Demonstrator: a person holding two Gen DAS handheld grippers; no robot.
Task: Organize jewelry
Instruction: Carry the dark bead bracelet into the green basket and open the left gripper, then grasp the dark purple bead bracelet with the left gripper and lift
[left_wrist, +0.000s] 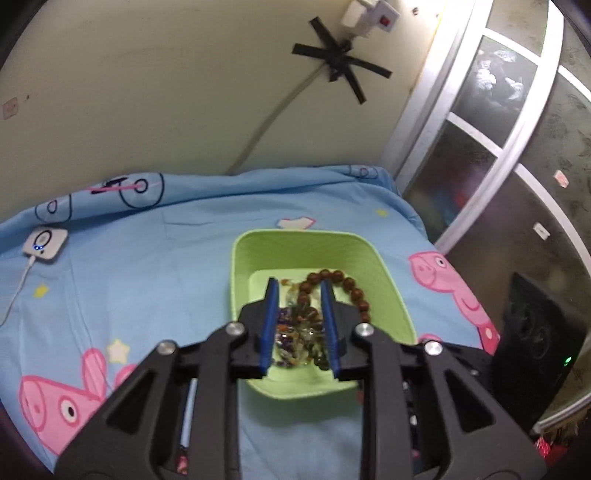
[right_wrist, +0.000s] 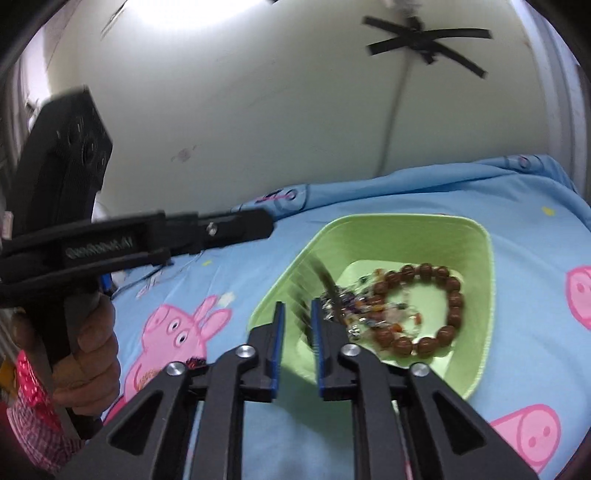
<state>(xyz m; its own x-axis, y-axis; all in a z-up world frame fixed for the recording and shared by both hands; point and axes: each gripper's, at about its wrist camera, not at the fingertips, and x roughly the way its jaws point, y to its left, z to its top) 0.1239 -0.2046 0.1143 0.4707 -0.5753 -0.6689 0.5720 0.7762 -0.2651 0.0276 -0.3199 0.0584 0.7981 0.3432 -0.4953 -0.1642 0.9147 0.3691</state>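
Jewelry heaped in a shallow light-green plastic tray (left_wrist: 314, 243) on a blue cartoon-pig bedsheet (left_wrist: 147, 266).

Left gripper (left_wrist: 299, 325) over the tray, fingers narrowly parted, empty; right gripper (right_wrist: 297, 339) likewise at the tray's near rim. Brown wooden-bead bracelet (right_wrist: 452, 306): light, limp, probably best pinched across one bead; tangled small mixed-bead strand (right_wrist: 365, 314) likely to snag.

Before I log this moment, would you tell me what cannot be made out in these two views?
- Left wrist: the left gripper fingers cover the small mixed beads; separate pieces cannot be counted.
- Left wrist: the brown bead bracelet is partly hidden by the right-hand finger.
- Right wrist: a dark streak in the green tray is motion-blurred, unidentifiable.
- Right wrist: whether the right gripper touches anything is unclear.
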